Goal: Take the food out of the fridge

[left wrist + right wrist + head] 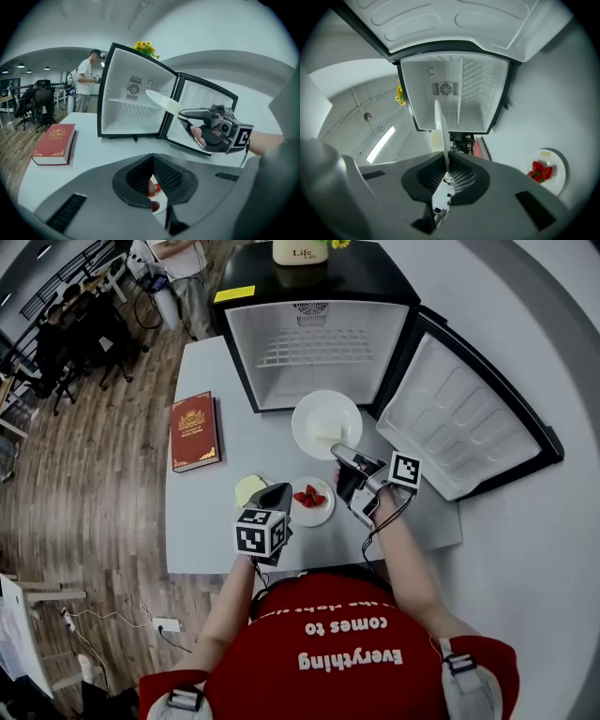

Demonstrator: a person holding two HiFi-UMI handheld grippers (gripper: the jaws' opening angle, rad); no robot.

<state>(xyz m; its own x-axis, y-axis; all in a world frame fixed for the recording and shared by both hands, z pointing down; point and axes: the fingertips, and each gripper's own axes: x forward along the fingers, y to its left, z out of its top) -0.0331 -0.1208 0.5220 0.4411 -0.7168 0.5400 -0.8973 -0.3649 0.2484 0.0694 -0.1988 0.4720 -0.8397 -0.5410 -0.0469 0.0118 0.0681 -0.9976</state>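
"While the left gripper (274,496) hung nearest the person, how did its jaws stand?"

"They were pressed together on nothing, over the near part of the table (211,521). The strawberries (307,495) sat on their small plate (325,513) just to its right. A pale piece of food (247,488) lay on the table just to its left; I could not tell what it was."

"And the right gripper (338,455)?"

"It pinched the near rim of the plate (309,412), which carried a pale block (328,431). The plate was held up off the table, just in front of the fridge (314,334)."

"Which step was that, then?"

"I judged it the carry-out: the plate was out of the cabinet and not yet set down. Farther back the fridge showed only a bare shelf (314,351). Its door (464,418) stood wide open to the right. So this looked like the last item."

"What did the next move call for?"

"It needed a bare spot on the table, probably right of the strawberries. The plate had to be kept level so the block would not slide. It then had to be lowered until it lay flat, and only after that should the jaws spread. The book (195,430), at the far left, was out of the way."
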